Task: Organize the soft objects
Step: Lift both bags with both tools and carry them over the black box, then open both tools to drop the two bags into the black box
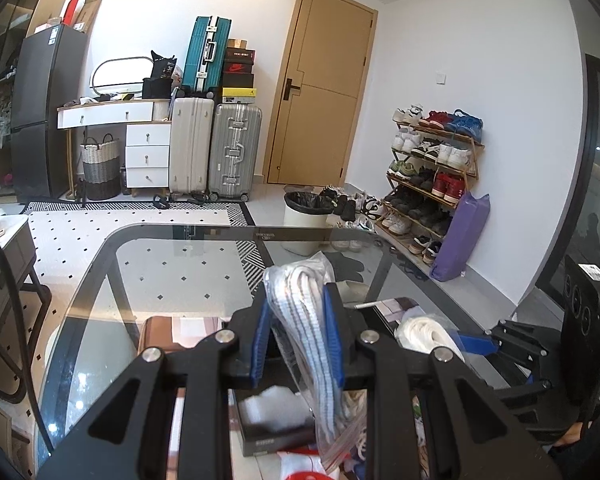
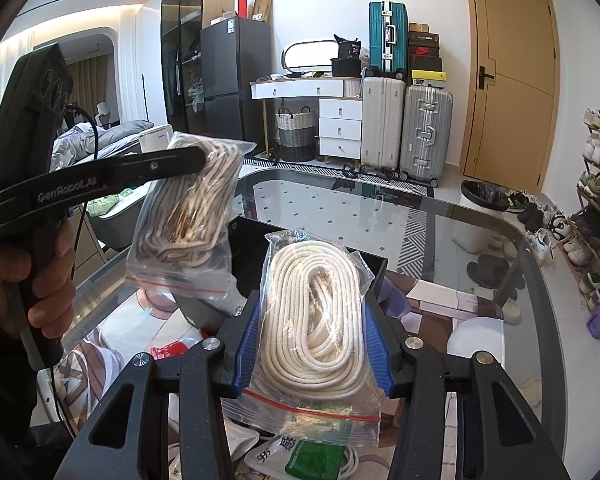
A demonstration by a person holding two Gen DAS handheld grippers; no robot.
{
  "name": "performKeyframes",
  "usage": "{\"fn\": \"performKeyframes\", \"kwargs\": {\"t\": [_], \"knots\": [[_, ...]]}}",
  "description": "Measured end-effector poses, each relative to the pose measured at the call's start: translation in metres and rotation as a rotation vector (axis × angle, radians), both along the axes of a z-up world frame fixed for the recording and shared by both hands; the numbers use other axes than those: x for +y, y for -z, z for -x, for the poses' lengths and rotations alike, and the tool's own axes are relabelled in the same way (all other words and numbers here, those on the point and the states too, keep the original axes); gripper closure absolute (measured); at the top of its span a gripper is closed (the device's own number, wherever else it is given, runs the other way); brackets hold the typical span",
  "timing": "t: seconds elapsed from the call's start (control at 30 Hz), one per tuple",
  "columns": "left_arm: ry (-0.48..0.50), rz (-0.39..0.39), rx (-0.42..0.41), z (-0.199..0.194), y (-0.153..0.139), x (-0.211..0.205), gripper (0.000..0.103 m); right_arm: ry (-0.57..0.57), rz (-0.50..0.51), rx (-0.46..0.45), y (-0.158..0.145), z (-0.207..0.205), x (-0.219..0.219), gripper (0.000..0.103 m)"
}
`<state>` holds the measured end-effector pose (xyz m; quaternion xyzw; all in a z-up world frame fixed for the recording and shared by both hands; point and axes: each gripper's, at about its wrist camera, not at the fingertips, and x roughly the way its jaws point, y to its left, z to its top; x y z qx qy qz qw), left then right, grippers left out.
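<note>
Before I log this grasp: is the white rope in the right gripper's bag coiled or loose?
Coiled. The white rope lies in neat oval loops inside the clear zip bag, which the right gripper clamps.

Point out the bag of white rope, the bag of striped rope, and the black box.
bag of white rope [image 2: 320,312], right wrist view, middle of the coil.
bag of striped rope [image 2: 188,204], right wrist view, middle of the coil.
black box [image 2: 370,266], right wrist view, far corner wall.

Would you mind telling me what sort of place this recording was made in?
Most likely a lived-in flat, near its entrance: a wooden shoe rack full of trainers, upright hard-shell suitcases beside a white dressing table, and a glass-topped table in front.
</note>
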<state>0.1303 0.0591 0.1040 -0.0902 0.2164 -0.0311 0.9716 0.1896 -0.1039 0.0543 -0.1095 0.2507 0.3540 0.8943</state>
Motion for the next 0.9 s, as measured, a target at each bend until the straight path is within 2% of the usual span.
{"fn": "performKeyframes", "kwargs": {"t": [0.3, 0.67, 0.8, 0.9], "knots": [[-0.026, -0.003, 0.011, -0.026, 0.011, 0.005, 0.080, 0.000, 0.005, 0.016, 0.002, -0.015, 0.006, 0.055], [-0.042, -0.037, 0.015, -0.041, 0.025, 0.004, 0.080, -0.013, 0.005, 0.026, 0.003, -0.028, 0.020, 0.055], [-0.039, -0.063, 0.043, -0.047, 0.033, 0.001, 0.079, -0.014, 0.004, 0.024, 0.002, -0.031, 0.023, 0.055], [-0.033, -0.081, 0.071, -0.049, 0.037, -0.003, 0.078, -0.014, 0.004, 0.015, 0.000, -0.032, 0.025, 0.050]]}}
